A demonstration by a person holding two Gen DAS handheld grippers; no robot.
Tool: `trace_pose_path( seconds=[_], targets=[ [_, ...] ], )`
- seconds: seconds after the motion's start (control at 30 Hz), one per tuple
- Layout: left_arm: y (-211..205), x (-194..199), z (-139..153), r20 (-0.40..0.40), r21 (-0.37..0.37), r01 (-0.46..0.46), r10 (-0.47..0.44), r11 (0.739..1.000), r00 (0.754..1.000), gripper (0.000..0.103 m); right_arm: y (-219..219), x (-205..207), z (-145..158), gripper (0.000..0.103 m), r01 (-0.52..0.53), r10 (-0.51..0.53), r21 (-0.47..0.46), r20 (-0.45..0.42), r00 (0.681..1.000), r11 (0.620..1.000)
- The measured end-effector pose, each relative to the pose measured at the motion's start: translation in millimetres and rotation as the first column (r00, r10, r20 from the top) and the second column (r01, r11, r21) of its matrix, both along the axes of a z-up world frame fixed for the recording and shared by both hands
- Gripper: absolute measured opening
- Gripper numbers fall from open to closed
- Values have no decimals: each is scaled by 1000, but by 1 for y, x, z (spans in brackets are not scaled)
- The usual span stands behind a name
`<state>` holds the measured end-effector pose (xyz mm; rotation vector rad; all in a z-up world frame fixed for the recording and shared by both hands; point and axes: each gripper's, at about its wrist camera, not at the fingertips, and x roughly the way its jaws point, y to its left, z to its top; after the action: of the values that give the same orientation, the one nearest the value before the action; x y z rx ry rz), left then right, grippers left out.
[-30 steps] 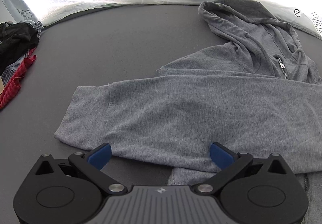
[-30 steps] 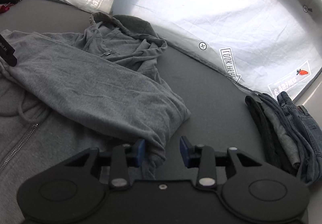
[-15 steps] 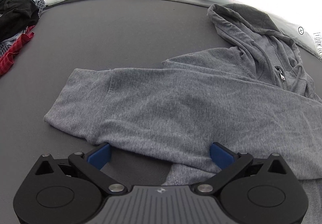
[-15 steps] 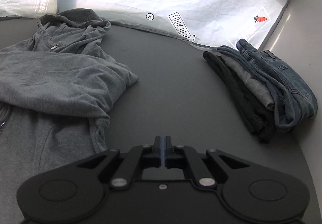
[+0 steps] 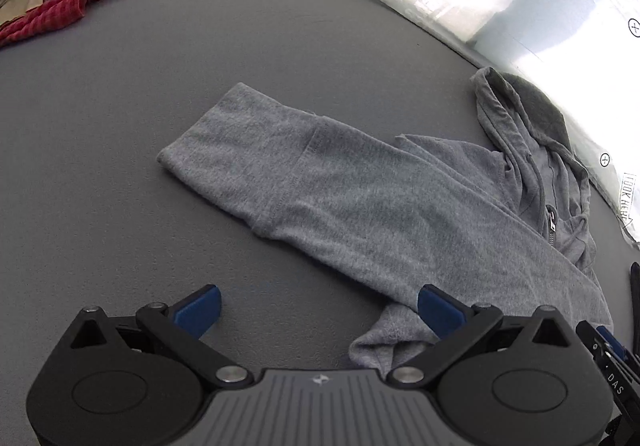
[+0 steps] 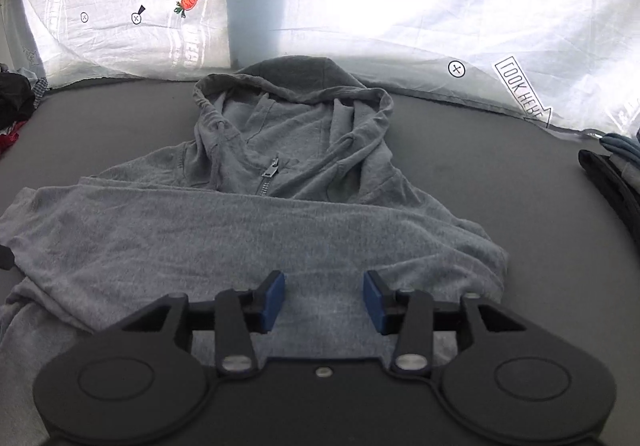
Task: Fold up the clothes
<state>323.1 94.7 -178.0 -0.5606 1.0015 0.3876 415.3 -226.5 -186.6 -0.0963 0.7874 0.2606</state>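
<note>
A grey zip hoodie (image 6: 280, 213) lies flat on the dark grey table, hood (image 6: 296, 85) toward the back. One sleeve (image 5: 320, 185) is folded across the chest, its cuff (image 5: 208, 141) sticking out past the body on the left. My left gripper (image 5: 318, 310) is open and empty, just in front of the sleeve near the hoodie's left edge. My right gripper (image 6: 324, 300) is open and empty, low over the hoodie's body below the folded sleeve.
A heap of unfolded clothes, red plaid and black (image 5: 60, 5), lies at the far left. A stack of folded jeans and dark garments (image 6: 616, 173) sits at the right edge. A white printed sheet (image 6: 400, 5) rises behind the table.
My right gripper has opened and swung left from the table's right side to over the hoodie's middle. My left gripper has turned left, staying open.
</note>
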Motion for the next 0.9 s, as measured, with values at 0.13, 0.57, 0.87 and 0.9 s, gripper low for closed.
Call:
trace_pose_path(
  seconds=[0.13,0.57,0.87,0.9],
  targets=[
    [22,-4,-4,-16,53,-38,39,998,999,103,-7,-12,-16,61,-6,2,52,73,997,999],
    [31,29,-14,-24,265,-30,37,964,999,103,-3,-21,-27,96,-61,51,73,131,990,995],
    [-3,32,-1,75,388,52,-88,920,993,22,-3,-21,-27,96,-65,55,73,130,990,995],
    [-11,36,4,71,430,71,-112,900,991,3,-3,-21,-27,96,-65,55,72,130,990,995]
  ],
)
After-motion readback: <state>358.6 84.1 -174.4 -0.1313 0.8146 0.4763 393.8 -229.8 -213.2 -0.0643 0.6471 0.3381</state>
